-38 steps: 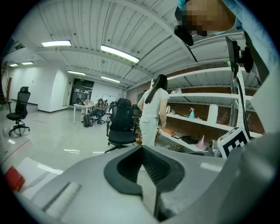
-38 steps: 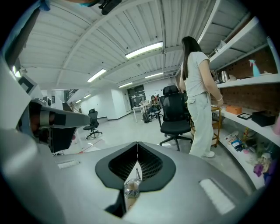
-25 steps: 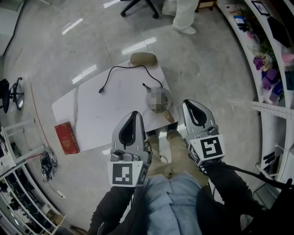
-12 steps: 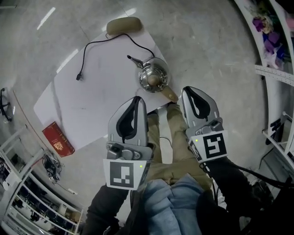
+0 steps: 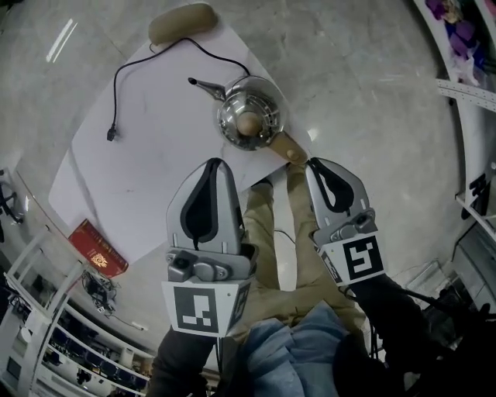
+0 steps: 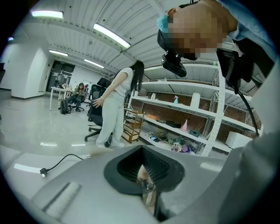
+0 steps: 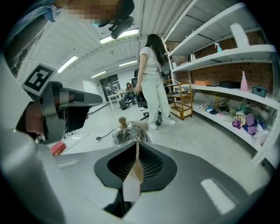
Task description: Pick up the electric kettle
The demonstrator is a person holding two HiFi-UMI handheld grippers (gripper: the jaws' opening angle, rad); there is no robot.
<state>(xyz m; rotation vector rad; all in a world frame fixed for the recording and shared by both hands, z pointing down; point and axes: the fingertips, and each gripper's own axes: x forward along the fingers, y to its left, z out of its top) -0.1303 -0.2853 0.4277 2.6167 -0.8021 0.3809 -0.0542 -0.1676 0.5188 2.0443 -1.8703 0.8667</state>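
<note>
The steel electric kettle (image 5: 249, 116) stands on a white sheet (image 5: 155, 170) on the floor. It has a wooden lid knob, a thin spout pointing left and a wooden handle (image 5: 288, 147) pointing toward me. Its black cord (image 5: 116, 93) runs off to the left, with the plug lying loose. My left gripper (image 5: 215, 164) hovers just short of the kettle, jaws together and empty. My right gripper (image 5: 316, 164) is beside the handle's end, also shut and empty. The right gripper view shows the kettle (image 7: 124, 133) straight beyond the gripper (image 7: 136, 146). In the left gripper view only a sliver of it shows between the jaws.
A tan cushion (image 5: 182, 22) lies at the sheet's far edge. A red book (image 5: 98, 257) lies on the floor at left, near a wire rack (image 5: 46, 326). Shelving (image 7: 227, 83) lines the right side. A person in white (image 7: 153, 83) stands by an office chair beyond the kettle.
Both grippers have sunk toward the floor and closed in on the kettle, which now looks larger and sits higher in the head view. Both have stayed shut and empty.
</note>
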